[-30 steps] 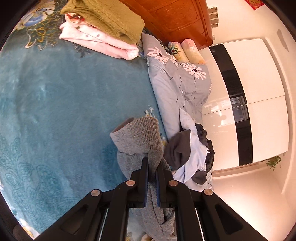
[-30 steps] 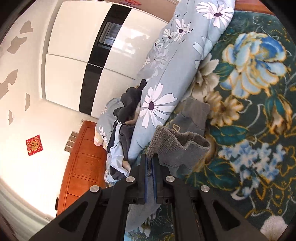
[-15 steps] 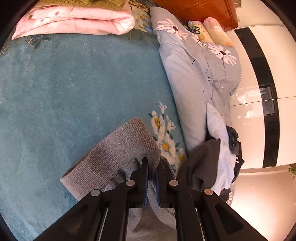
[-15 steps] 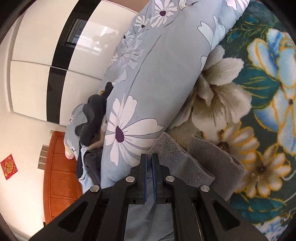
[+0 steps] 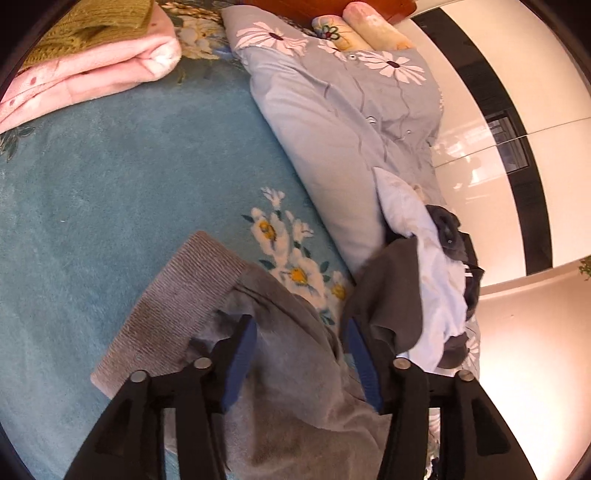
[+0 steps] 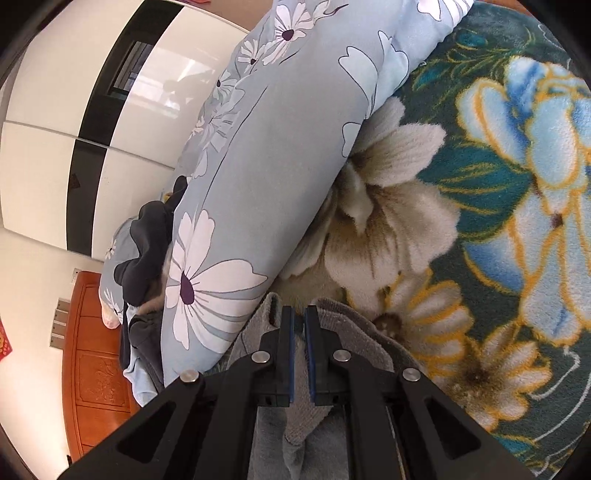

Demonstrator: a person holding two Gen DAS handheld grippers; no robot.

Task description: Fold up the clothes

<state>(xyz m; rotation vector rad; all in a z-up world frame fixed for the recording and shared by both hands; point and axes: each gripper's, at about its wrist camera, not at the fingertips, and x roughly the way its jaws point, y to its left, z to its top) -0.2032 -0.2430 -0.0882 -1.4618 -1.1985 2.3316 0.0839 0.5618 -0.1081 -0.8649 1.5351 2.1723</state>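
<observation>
A grey sweater (image 5: 291, 354) with a ribbed hem (image 5: 173, 317) lies on the teal floral blanket (image 5: 110, 192). My left gripper (image 5: 299, 332) stands open just above it, blue pads wide apart, nothing between them. In the right wrist view my right gripper (image 6: 300, 317) is shut on a ribbed edge of the same grey sweater (image 6: 354, 332), pressed low onto the blanket (image 6: 480, 166) beside the rolled floral duvet (image 6: 258, 177).
A folded pink garment (image 5: 92, 74) with an olive one (image 5: 85, 26) on top sits at the far left. The grey-blue duvet (image 5: 332, 110) runs along the right, with a heap of dark and white clothes (image 5: 432, 288) against it. A wooden headboard (image 6: 96, 354) and white wardrobe (image 6: 44, 110) stand behind.
My left gripper has opened and let go of the sweater, which now lies flat on the blanket. Both grippers came down; the right one still pinches the ribbed edge.
</observation>
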